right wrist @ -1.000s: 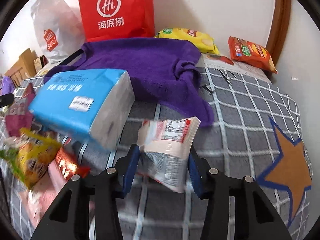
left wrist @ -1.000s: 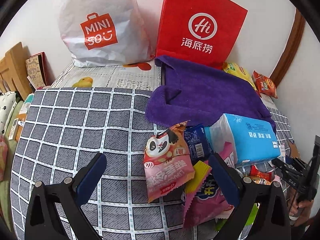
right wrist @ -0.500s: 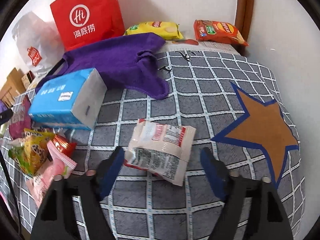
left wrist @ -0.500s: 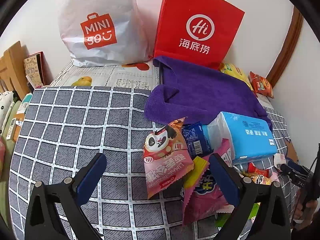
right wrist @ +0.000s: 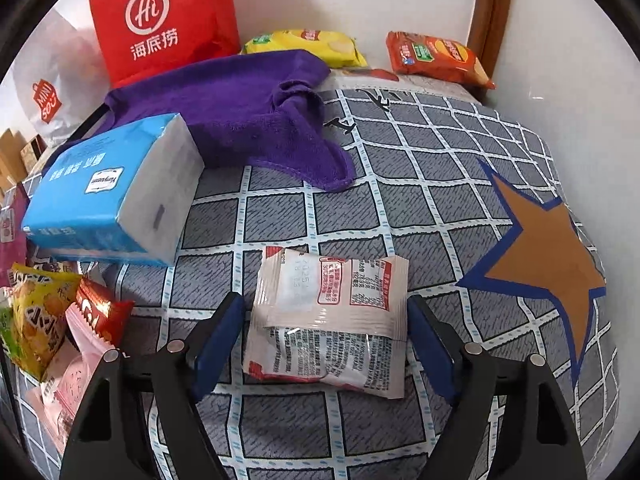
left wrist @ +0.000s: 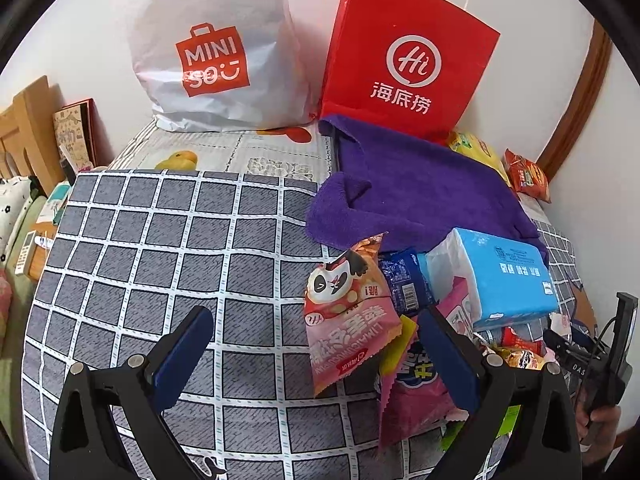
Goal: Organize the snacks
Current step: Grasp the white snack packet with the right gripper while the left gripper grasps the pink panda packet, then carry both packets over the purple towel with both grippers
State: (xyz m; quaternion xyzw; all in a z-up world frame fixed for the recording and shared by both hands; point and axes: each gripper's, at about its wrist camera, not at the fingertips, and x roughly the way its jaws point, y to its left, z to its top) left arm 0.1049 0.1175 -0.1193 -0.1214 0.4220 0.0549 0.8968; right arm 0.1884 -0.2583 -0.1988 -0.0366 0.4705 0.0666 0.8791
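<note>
A white snack packet with red print lies flat on the grey checked cloth. My right gripper straddles it with its jaws closing; the blue pads stand just off the packet's side edges. My left gripper is open wide above the checked cloth. A pink panda snack packet lies just beyond its fingers. A heap of snack packets sits by its right finger, under a blue tissue pack.
A purple towel, a red paper bag and a white plastic bag stand toward the wall. Yellow and orange crisp bags lie at the back right. A hand holds the right gripper at the left view's edge.
The right gripper has let go of the white packet, which now lies flat on the cloth; its jaws spread wide, then narrowed a little. The left gripper has not moved.
</note>
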